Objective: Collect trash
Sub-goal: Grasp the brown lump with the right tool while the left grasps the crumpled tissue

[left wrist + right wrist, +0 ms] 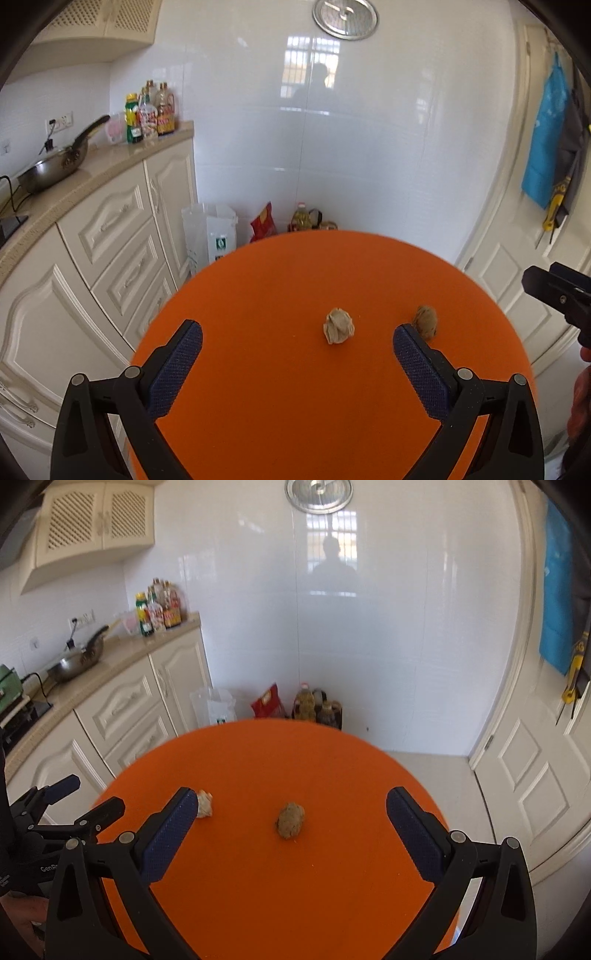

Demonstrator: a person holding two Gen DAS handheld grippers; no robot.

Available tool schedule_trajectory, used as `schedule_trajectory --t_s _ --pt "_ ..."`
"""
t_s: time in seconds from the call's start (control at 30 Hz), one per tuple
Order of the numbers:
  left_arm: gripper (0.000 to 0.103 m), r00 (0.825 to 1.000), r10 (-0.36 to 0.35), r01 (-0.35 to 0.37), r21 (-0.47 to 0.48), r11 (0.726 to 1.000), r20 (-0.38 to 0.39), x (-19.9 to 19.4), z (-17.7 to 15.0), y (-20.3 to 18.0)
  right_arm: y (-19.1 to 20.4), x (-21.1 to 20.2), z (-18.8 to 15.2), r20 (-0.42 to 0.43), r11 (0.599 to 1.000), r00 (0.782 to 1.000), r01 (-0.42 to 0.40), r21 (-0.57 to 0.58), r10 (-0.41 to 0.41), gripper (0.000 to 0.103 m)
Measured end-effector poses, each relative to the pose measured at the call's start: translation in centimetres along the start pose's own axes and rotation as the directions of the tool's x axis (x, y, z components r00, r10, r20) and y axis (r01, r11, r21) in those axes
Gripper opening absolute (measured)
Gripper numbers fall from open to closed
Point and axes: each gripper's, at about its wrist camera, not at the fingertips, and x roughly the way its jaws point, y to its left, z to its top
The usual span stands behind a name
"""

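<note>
Two bits of trash sit on the round orange table (280,406), a little apart: a pale paper wad (338,326) and a darker brown lump (291,820). The left gripper (297,339) hangs over the near side with its jaws spread wide and nothing in them; the wad lies on the table beyond the tips, in line with the gap, nearer its right finger. The right gripper (291,810), just as wide and just as bare, lines up on the lump the same way. Behind, a pan (51,168) rests on the counter (107,162), bottles (151,112) at its far end.
</note>
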Motion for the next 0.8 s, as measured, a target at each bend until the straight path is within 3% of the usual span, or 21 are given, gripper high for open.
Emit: schedule_trajectory --t_s 0.1,0.37,0.6,0.67,0.7,0.77,0.8 --pt "0.102 0.999 -0.006 0.007 0.023 1.0 -0.044 3.3 1.5 -1.5 -1.1 2.9 -0.8 -0.062 1.0 0.998 0.001 0.026 0.001 0.102" --pt "0.102 0.985 0.018 -0.003 0.09 0.996 -0.17 13.7 6.0 -5.3 -2.9 10.1 -2.6 -0.207 0.998 0.978 -0.013 0.054 0.024 0.087" --pt "0.1 0.978 0.001 0.017 0.087 0.996 -0.21 20.1 8.3 -6.8 -2.4 13.6 -3.5 -0.286 0.996 0.955 -0.052 0.076 0.072 0.08" --pt "0.087 0.976 -0.014 0.036 0.1 0.994 -0.216 21.5 8.7 -7.4 -2.5 14.4 -3.8 -0.298 0.994 0.951 -0.059 0.09 0.083 0.075" --pt "0.072 0.973 -0.024 0.049 0.104 0.993 -0.23 22.1 8.8 -7.6 -2.6 14.7 -4.0 -0.302 0.993 0.949 -0.062 0.1 0.089 0.073" --pt "0.066 0.974 -0.025 0.051 0.112 0.992 -0.227 22.9 9.0 -7.8 -2.6 15.4 -4.4 -0.316 0.992 0.944 -0.067 0.108 0.099 0.064" --pt "0.053 0.974 -0.038 0.064 0.109 0.992 -0.224 23.3 9.3 -8.0 -2.5 15.6 -4.6 -0.321 0.992 0.942 -0.07 0.109 0.102 0.063"
